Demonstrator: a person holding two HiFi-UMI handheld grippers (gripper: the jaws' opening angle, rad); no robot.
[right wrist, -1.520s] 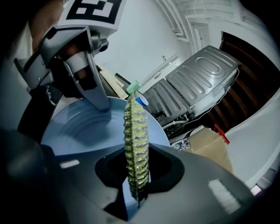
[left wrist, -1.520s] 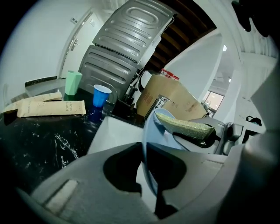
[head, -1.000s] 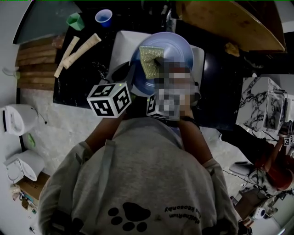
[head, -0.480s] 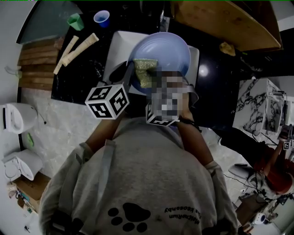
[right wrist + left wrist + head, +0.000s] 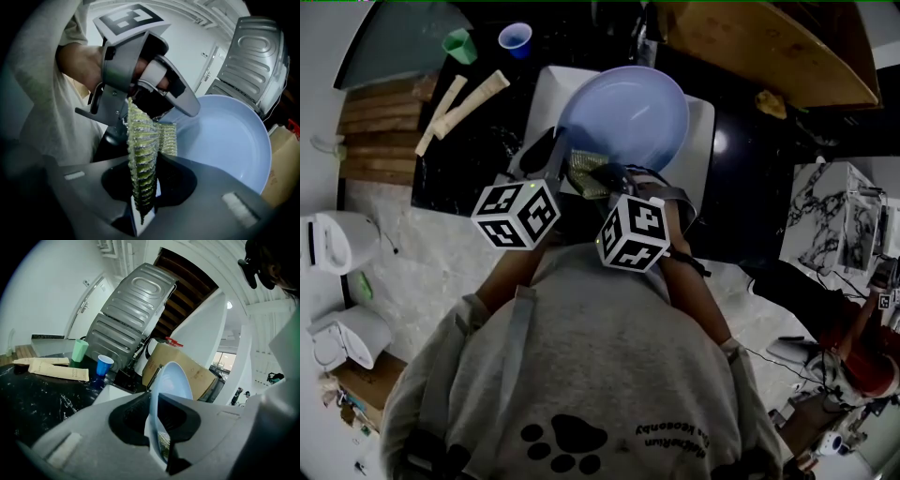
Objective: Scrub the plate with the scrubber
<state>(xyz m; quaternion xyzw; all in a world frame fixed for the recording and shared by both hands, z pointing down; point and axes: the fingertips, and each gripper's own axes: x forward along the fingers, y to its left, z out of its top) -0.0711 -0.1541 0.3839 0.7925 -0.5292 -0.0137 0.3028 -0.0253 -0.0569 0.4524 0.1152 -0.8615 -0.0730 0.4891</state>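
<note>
A light blue plate (image 5: 623, 117) is held tilted over a white basin (image 5: 546, 94). My left gripper (image 5: 551, 161) is shut on the plate's near left rim; in the left gripper view the plate (image 5: 169, 380) stands edge-on between the jaws (image 5: 157, 423). My right gripper (image 5: 598, 180) is shut on a yellow-green mesh scrubber (image 5: 584, 173) at the plate's near rim. In the right gripper view the scrubber (image 5: 140, 154) rises between the jaws (image 5: 145, 192), its tip against the plate (image 5: 225, 140) next to the left gripper (image 5: 145, 75).
On the black counter at the back left stand a blue cup (image 5: 515, 37), a green cup (image 5: 456, 43) and two long cream boxes (image 5: 469, 101). A wooden board (image 5: 769, 47) lies at the back right. A white kettle (image 5: 328, 244) stands far left.
The scrubber and right gripper have slid from the upper middle of the plate down to its near rim, toward the person. The plate's face now shows bare. The left gripper kept its hold.
</note>
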